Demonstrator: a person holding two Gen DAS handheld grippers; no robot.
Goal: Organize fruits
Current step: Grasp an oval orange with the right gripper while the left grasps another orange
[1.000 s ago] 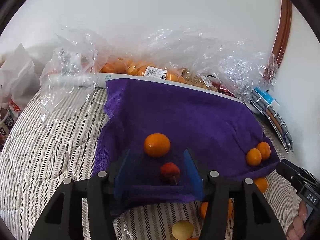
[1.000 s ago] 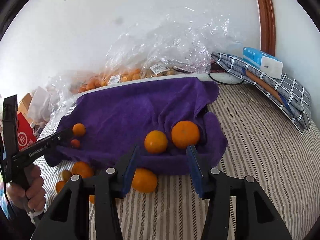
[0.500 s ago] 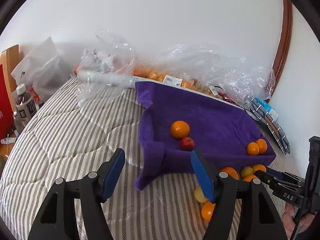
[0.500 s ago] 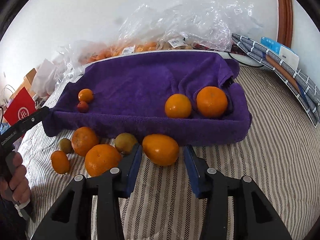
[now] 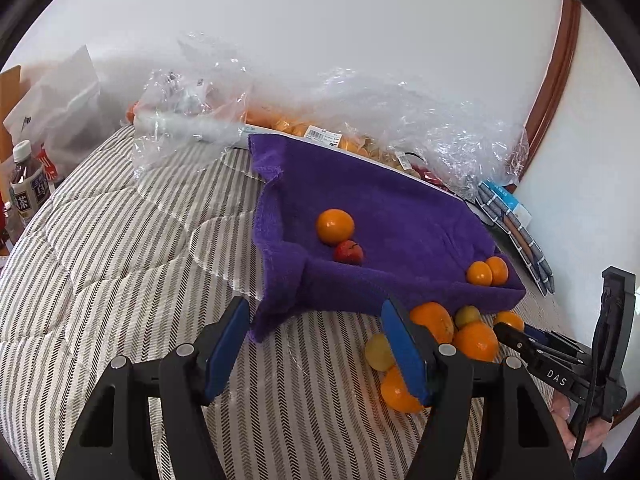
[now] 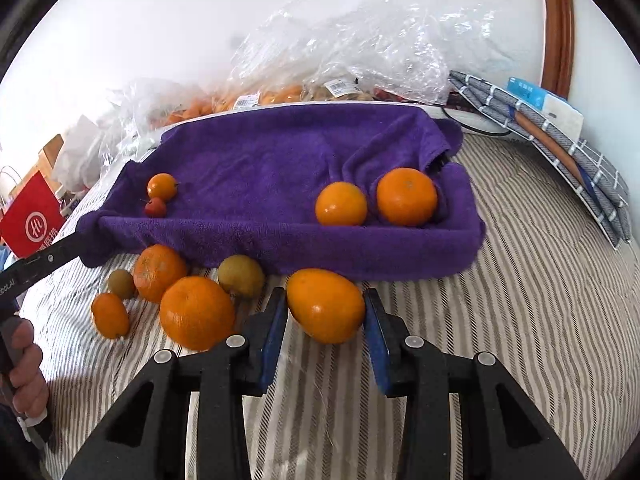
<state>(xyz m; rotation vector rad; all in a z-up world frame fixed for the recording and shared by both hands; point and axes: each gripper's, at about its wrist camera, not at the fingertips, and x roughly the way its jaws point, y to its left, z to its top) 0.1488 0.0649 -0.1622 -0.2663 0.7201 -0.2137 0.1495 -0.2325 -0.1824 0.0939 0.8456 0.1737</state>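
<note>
A purple towel [image 6: 260,160] lines a shallow tray on the striped bed. On it lie two oranges [image 6: 341,204] at the right, and a small orange [image 5: 335,226] with a little red fruit [image 5: 348,253] at the left. Several oranges and two yellow-green fruits [image 6: 241,276] lie loose in front of the towel. My right gripper [image 6: 326,308] has an oval orange [image 6: 324,304] between its blue pads. Its jaws are closing, and both pads touch the fruit's sides. My left gripper [image 5: 316,320] stands open over the bedding at the towel's near left corner, with nothing between its fingers.
Crinkled plastic bags of fruit [image 5: 400,120] line the wall behind the towel. A folded checked cloth [image 6: 560,152] with a blue-white box lies at the right. A bottle [image 5: 26,188] and a red bag [image 6: 34,220] stand at the left edge. Striped bedding [image 5: 120,260] spreads left of the towel.
The left gripper drew back and leftward from over the towel and its jaws widened. The right gripper dropped to the loose oval orange and its jaws narrowed around it.
</note>
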